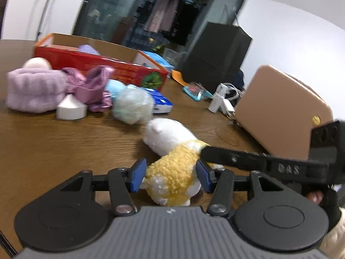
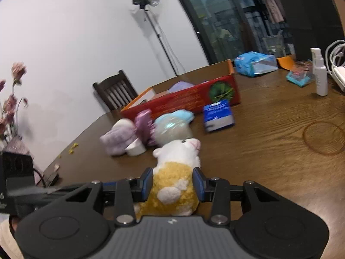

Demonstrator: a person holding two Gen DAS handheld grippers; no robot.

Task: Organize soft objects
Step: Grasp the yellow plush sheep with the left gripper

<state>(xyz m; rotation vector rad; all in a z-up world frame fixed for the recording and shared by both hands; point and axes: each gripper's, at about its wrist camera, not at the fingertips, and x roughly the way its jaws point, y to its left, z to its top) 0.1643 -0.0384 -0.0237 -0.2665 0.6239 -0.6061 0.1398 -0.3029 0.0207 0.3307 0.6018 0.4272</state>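
A white and yellow plush animal (image 1: 172,155) lies on the brown wooden table (image 1: 64,146), its white head pointing away. My left gripper (image 1: 170,176) is shut on its yellow body, a blue pad pressing each side. My right gripper (image 2: 173,186) is shut on the same plush animal (image 2: 176,172) from the other side, and its black finger (image 1: 237,158) reaches in from the right. Beyond the toy lie a pale green mesh puff (image 1: 131,105), a lilac fluffy cloth (image 1: 34,90) and a purple satin pouch (image 1: 92,84). Behind them stands an open red cardboard box (image 1: 97,64) holding a lilac soft item (image 1: 88,48).
A white house-shaped block (image 1: 71,108) and a blue tissue pack (image 1: 161,102) sit among the soft things. A tan case (image 1: 280,112), a white spray bottle (image 2: 320,75) and cables stand to the right. A dark chair (image 2: 116,91) and dried flowers (image 2: 13,99) flank the table's far left.
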